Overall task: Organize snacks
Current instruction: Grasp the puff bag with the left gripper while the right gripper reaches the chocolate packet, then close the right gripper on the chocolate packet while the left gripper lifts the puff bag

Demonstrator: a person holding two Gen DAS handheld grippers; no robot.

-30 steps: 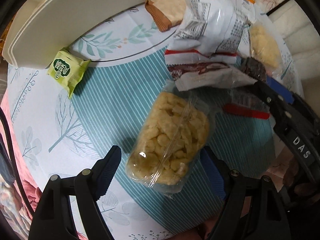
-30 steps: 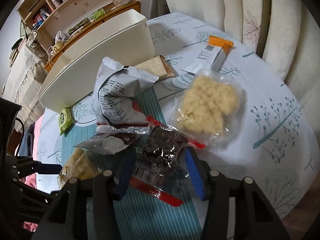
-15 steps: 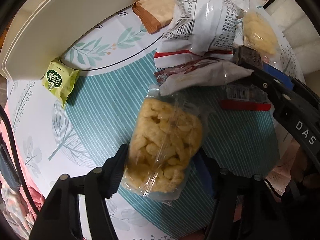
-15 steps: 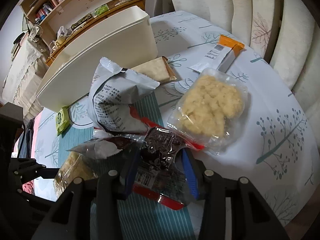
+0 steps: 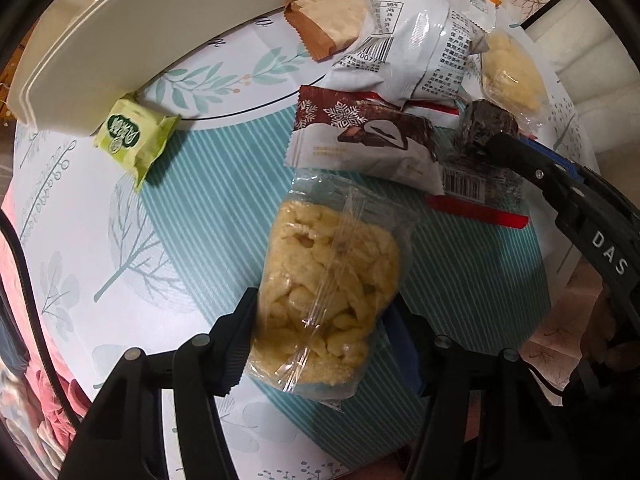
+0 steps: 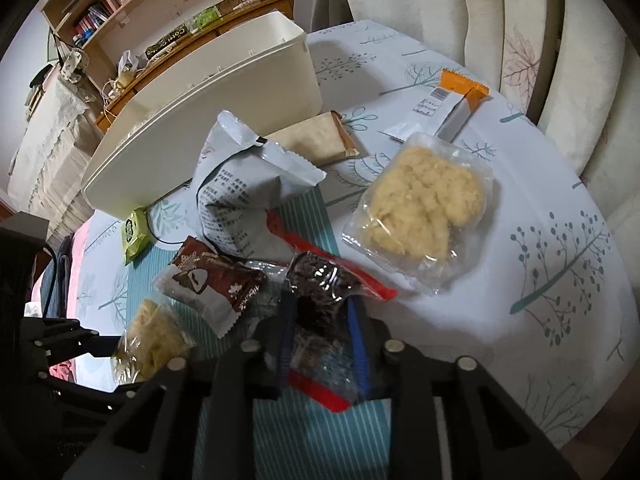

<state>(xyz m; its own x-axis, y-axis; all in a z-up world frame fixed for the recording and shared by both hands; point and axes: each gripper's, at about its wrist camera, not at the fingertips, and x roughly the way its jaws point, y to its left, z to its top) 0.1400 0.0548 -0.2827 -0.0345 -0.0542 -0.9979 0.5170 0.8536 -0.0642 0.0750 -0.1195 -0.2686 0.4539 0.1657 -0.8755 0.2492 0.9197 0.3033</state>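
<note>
A clear bag of yellow puffed snacks sits between the fingers of my left gripper, which points straight down at the striped tablecloth. Its jaws are closing and both pads press the bag's sides. My right gripper is closing on a dark chocolate cake packet with red ends, and its blue pads touch both sides. One of its fingers shows at the right of the left wrist view. The white storage bin stands at the back left.
Loose snacks lie around: a green pack, a brown snowflake packet, a grey-white bag, a tan wafer pack, a clear-wrapped yellow cake and an orange-white bar. Cushioned chair backs ring the table's far edge.
The left jaws have narrowed until they grip the puffed-snack bag. The right jaws have drawn in on the dark packet. The brown snowflake packet now shows its printed face.
</note>
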